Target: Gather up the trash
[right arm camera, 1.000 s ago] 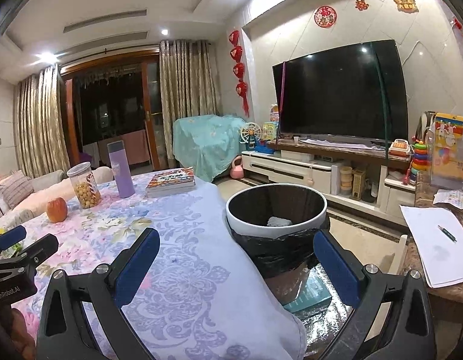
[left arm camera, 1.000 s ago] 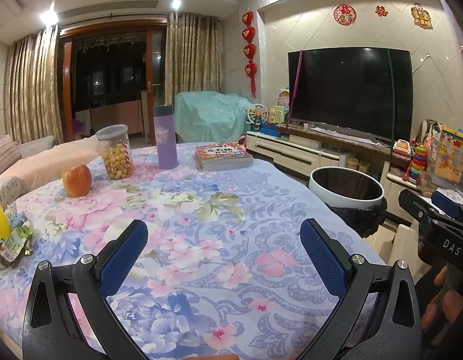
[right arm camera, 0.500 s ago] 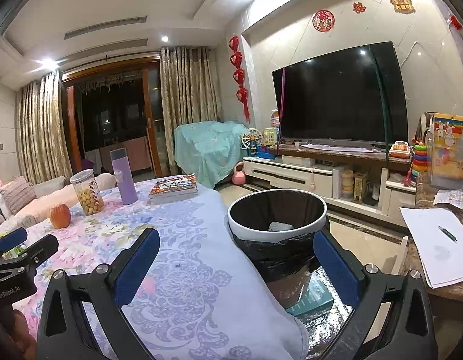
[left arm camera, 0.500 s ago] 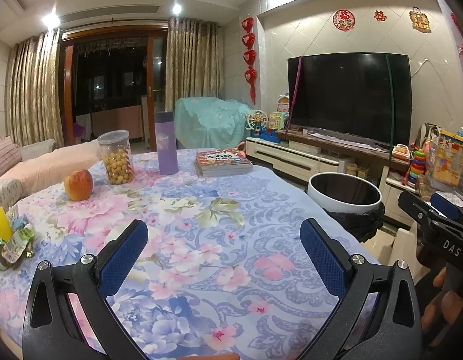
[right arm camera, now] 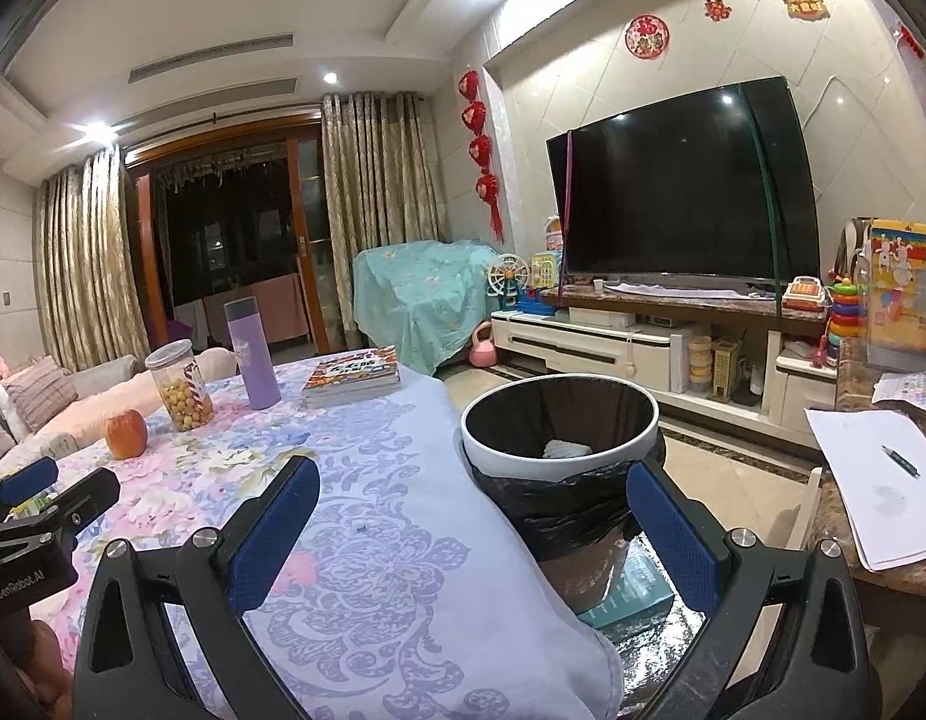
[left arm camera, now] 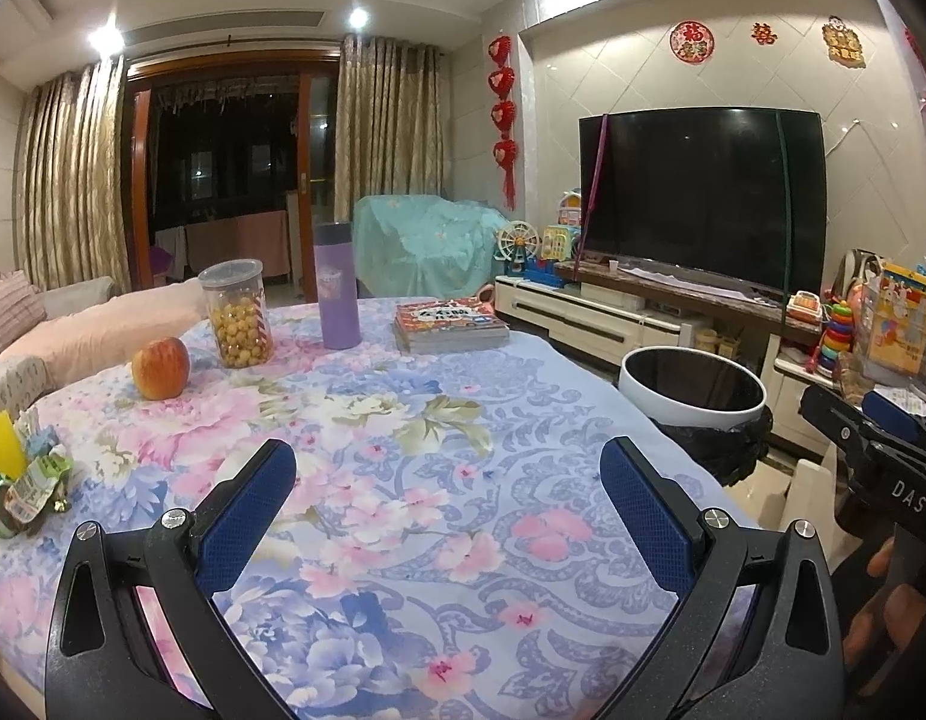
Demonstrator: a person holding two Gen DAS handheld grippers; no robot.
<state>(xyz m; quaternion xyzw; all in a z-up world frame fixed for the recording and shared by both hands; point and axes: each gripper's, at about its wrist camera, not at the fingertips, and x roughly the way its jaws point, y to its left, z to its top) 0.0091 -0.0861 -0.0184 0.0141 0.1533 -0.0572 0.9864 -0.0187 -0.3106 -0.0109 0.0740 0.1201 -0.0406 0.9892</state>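
Note:
Crumpled snack wrappers [left arm camera: 24, 480], green, white and yellow, lie at the table's left edge in the left wrist view. A white-rimmed bin with a black liner [right arm camera: 559, 444] stands off the table's right side, with a white crumpled piece [right arm camera: 566, 449] inside; it also shows in the left wrist view [left arm camera: 694, 387]. My left gripper [left arm camera: 447, 480] is open and empty above the floral tablecloth [left arm camera: 402, 450]. My right gripper [right arm camera: 472, 501] is open and empty, near the bin and the table's right edge.
An apple [left arm camera: 161, 367], a jar of yellow balls [left arm camera: 236, 313], a purple bottle [left arm camera: 336, 285] and a stack of books [left arm camera: 447, 324] stand at the table's far side. A side table with paper and a pen [right arm camera: 871, 474] is on the right. A TV [right arm camera: 685, 198] stands beyond.
Both cameras have tilted up slightly, so the table and bin sit lower in view. Both grippers stay open and empty.

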